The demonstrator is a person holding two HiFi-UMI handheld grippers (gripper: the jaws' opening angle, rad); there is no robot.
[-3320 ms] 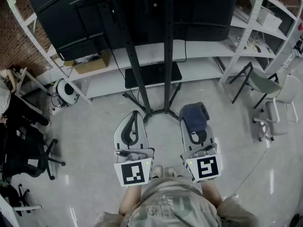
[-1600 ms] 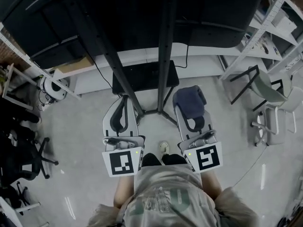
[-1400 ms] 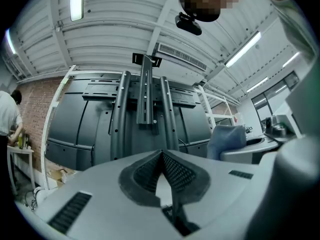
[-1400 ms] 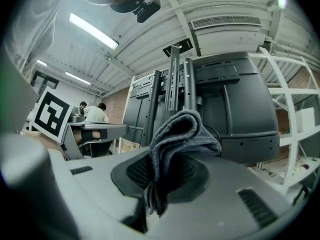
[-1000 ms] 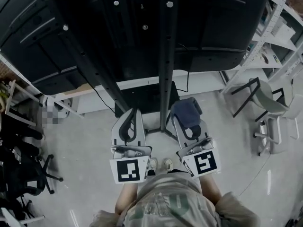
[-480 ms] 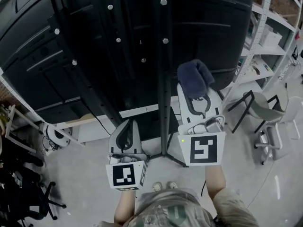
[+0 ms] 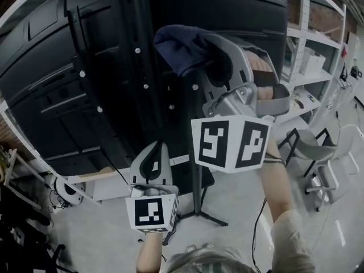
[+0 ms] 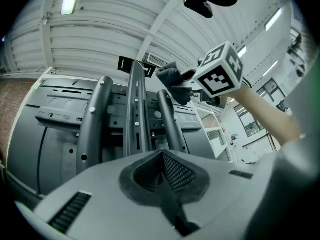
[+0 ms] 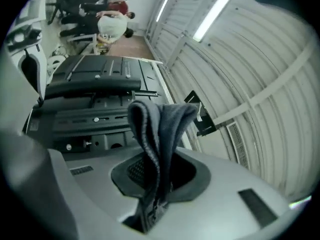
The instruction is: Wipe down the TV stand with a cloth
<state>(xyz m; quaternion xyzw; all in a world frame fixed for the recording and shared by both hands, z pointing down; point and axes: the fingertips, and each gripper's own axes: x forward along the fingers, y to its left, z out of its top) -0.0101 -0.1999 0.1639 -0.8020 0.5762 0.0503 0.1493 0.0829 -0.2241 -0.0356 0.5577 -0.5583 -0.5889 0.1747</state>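
Cloth (image 9: 157, 129), dark blue and folded, is pinched in the right tongs (image 9: 152, 184). The jaws are closed on its lower end and the rest stands up in a loose fold beyond the tips. In the head view the right tongs are held high at upper centre of the frame, on an outstretched forearm (image 7: 276, 186). The cloth lies over one of the black uprights of the TV stand (image 7: 142, 67). None of the views shows whether the fabric actually touches the metal.

The stand's uprights run from the top of the frame down to splayed feet on the grey floor (image 7: 102, 238) at bottom centre. They are dotted with silver screws. The dark ribbed back of the TV (image 7: 57, 95) fills the upper left behind them.

The left tongs (image 8: 161, 154) sit low, at lower centre-left of the head view, pointing up along the uprights. Their jaws are pressed together with nothing between them.

The only markings that can be made out are the black-and-white square patterns on each marker cube, and they carry no letters.

White shelving (image 7: 310, 78) stands at the right edge, with a grey chair (image 7: 315, 147) on the floor below it. The right gripper view shows a strip light (image 9: 212, 14) on a ribbed white ceiling. It also shows a seated person (image 9: 112, 24) at upper left.
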